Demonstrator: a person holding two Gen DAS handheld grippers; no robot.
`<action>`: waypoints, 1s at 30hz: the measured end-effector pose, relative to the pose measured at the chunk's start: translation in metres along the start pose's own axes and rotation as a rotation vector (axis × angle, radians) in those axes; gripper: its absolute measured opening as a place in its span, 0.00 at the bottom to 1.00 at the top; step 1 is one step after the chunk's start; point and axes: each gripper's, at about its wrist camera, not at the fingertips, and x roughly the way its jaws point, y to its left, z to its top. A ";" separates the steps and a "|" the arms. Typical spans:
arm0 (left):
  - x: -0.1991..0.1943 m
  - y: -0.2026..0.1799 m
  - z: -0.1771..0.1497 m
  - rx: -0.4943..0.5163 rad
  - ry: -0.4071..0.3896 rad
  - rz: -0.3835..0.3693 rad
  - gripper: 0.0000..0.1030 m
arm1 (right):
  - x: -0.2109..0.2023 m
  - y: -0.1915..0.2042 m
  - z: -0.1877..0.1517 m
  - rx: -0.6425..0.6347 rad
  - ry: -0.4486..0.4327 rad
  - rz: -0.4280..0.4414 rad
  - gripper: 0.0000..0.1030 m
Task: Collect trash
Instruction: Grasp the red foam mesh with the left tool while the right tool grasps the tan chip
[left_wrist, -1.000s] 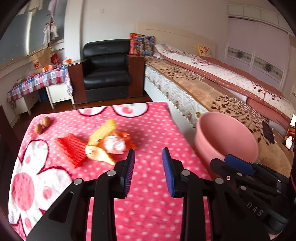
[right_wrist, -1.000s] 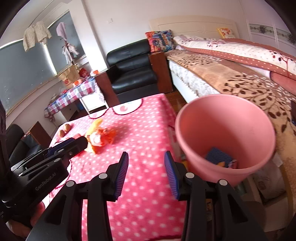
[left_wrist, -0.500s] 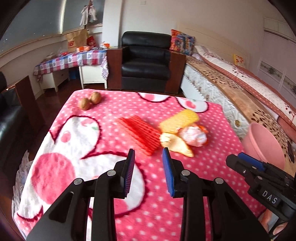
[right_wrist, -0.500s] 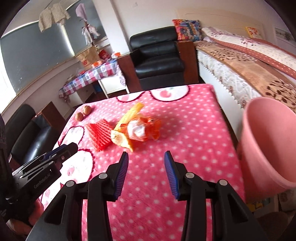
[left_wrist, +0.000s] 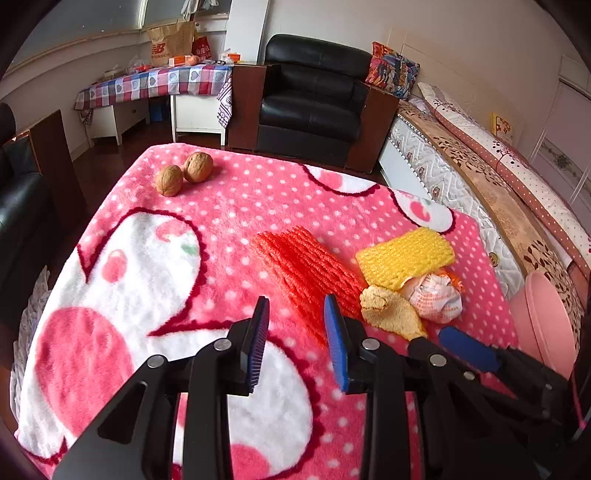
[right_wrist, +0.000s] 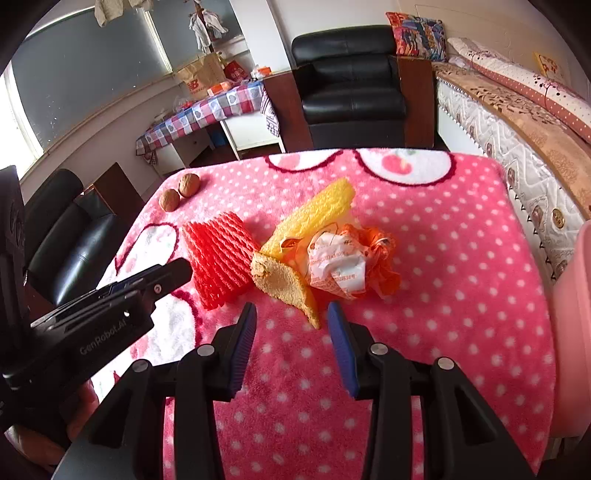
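Observation:
On the pink dotted blanket (left_wrist: 236, 206) lies a heap of trash: a red foam net (left_wrist: 306, 266) (right_wrist: 218, 258), a yellow foam net (left_wrist: 404, 256) (right_wrist: 314, 214), a tan peel (left_wrist: 388, 310) (right_wrist: 284, 284) and a crumpled white and orange wrapper (left_wrist: 436, 295) (right_wrist: 343, 262). My left gripper (left_wrist: 295, 310) hangs open just before the red net's near end, nothing between its fingers. My right gripper (right_wrist: 291, 314) stands open just short of the peel's tip, empty too. The pink bin (left_wrist: 546, 325) (right_wrist: 572, 314) sits off the blanket's right edge.
Two walnuts (left_wrist: 184, 171) (right_wrist: 179, 192) lie at the blanket's far left corner. A bed (left_wrist: 498, 184) runs along the right side. A black armchair (left_wrist: 310, 99) stands behind, and a checked-cloth table (left_wrist: 159, 81) is at the back left.
Both grippers have swung left from the pink bin to the trash heap and dropped a little lower. The bin has slid to the right edge of both views. Both jaws kept the same width.

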 end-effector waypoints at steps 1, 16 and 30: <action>0.003 -0.001 0.001 -0.001 0.003 -0.001 0.30 | 0.003 0.001 0.000 0.002 0.005 0.003 0.39; 0.025 -0.008 0.002 0.012 0.030 0.034 0.15 | 0.030 0.000 0.005 -0.003 0.037 0.000 0.16; -0.016 0.001 -0.003 0.006 -0.042 0.016 0.07 | -0.002 -0.010 -0.011 0.027 0.024 0.014 0.06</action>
